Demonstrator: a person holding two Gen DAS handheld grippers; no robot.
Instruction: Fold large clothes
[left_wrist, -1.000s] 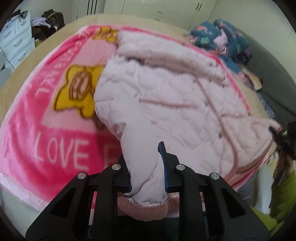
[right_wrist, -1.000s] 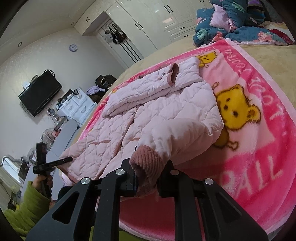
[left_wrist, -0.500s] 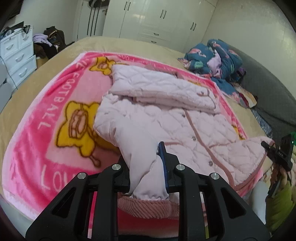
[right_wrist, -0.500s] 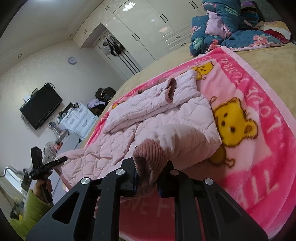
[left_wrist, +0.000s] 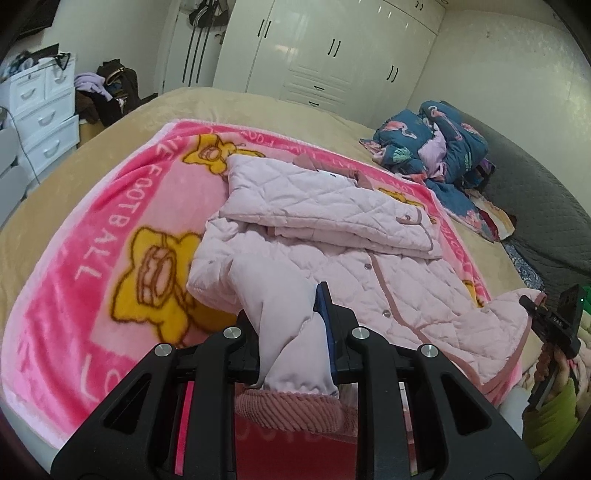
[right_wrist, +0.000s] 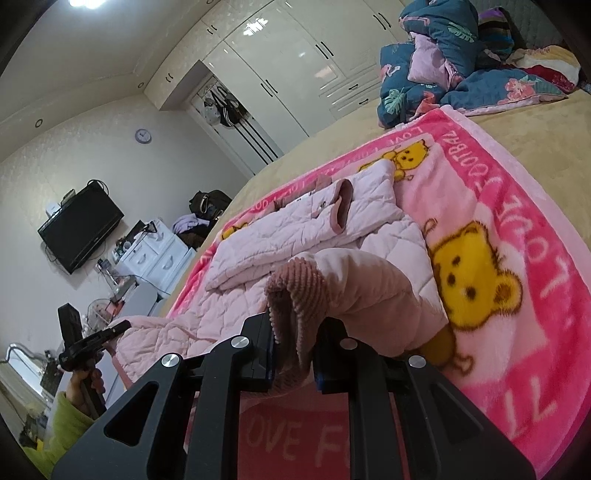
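Observation:
A pale pink quilted jacket (left_wrist: 351, 236) lies on a pink cartoon blanket (left_wrist: 92, 240) on the bed, one sleeve folded across its upper part. My left gripper (left_wrist: 291, 332) is shut on the near sleeve (left_wrist: 280, 314), just above its ribbed pink cuff (left_wrist: 288, 410). In the right wrist view the jacket (right_wrist: 295, 236) lies ahead, and my right gripper (right_wrist: 293, 350) is shut on a ribbed cuff (right_wrist: 295, 295) of a sleeve (right_wrist: 369, 295) lifted off the blanket (right_wrist: 517, 332). The other gripper shows in each view, at the right edge (left_wrist: 554, 321) and at the left edge (right_wrist: 88, 343).
A heap of blue patterned bedding (left_wrist: 436, 147) lies at the far side of the bed. White wardrobes (left_wrist: 332, 55) stand behind. A white drawer unit (left_wrist: 40, 110) and a clothes pile (left_wrist: 107, 88) are on the left. A TV (right_wrist: 79, 229) hangs on the wall.
Both grippers have drawn back and tilted up with their sleeves held, so more of the room and the bed shows. The jacket body has not moved.

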